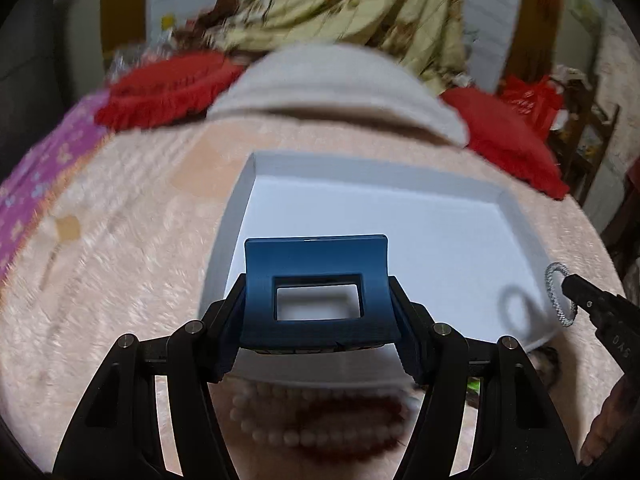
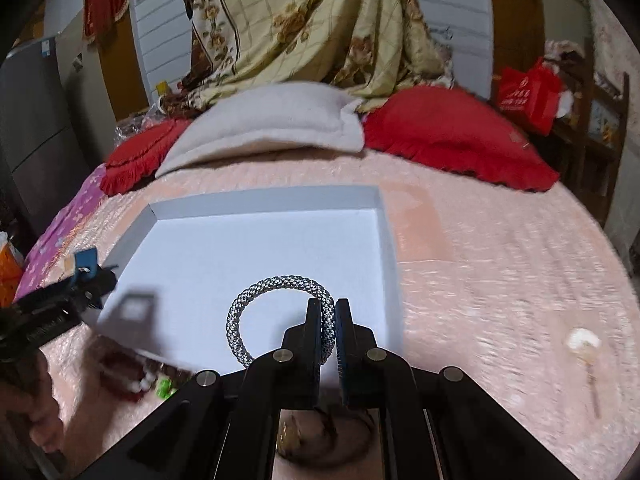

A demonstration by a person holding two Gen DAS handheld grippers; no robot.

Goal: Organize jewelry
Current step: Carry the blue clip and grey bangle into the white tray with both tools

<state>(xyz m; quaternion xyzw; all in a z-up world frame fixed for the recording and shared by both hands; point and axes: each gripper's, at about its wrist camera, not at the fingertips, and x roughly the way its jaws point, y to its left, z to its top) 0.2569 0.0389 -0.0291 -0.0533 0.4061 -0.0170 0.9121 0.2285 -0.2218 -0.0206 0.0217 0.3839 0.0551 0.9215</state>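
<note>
Left tongs [image 1: 316, 312] clamping blue hair clip [image 1: 316, 264] over white tray [image 1: 400, 216], right tongs [image 1: 570, 284] gripping sparkly bracelet [image 1: 558, 294]

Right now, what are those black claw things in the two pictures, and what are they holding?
They are not a robot. A person holds one hand-held gripper in each hand, like big tongs with two fingers. A small round-eyed camera sits on each one and looks along its fingers, so you get one picture from each.

The left hand-held gripper is squeezing a blue hair clip. The right hand-held gripper is pinching a sparkly silver bracelet.

Both hover over a white box with low walls that sits on a pink bedspread. A pale bead necklace lies on the bedspread in front of the box. Behind are red pillows and a folded white blanket.

It looks like the jewelry is being sorted into the box.
</note>
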